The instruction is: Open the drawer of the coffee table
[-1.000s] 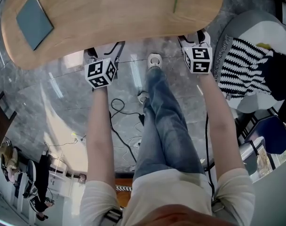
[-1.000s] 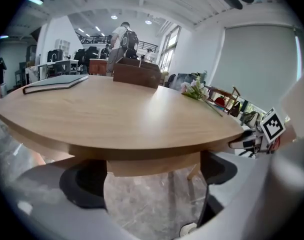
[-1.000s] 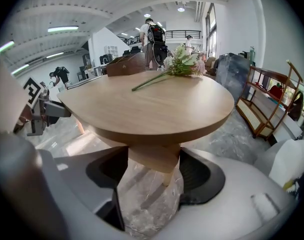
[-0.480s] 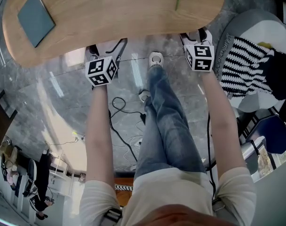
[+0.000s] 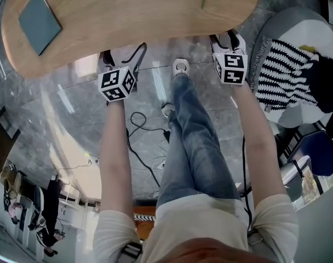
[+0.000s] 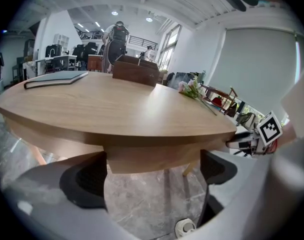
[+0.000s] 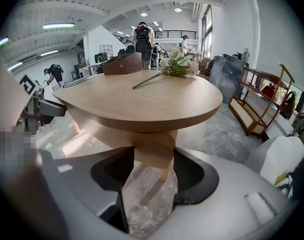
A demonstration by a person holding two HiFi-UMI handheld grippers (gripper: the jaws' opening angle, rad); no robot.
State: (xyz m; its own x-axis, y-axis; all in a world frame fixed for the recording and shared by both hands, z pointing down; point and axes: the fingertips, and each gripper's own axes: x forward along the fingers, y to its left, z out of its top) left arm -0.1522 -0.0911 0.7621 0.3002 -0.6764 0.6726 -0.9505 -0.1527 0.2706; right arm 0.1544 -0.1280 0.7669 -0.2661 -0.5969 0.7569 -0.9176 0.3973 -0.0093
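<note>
Drawer [image 6: 152,156] is sitting under the near edge of the oval coffee table [image 5: 128,21], looking shut, no handle showing. Left gripper [image 6: 152,176] is keeping its jaws spread, with the drawer front spanning the gap between them. Right gripper [image 7: 153,174] is closing its jaws round what I'm taking as the drawer's other end; pads not clearly biting yet. Reading it as stiff, smooth wood, fairly light. Best hold is looking like the bottom lip at both ends, pulling level and evenly. A lopsided pull is risking a jam, or dragging the table across the glossy floor [image 5: 73,125].
</note>
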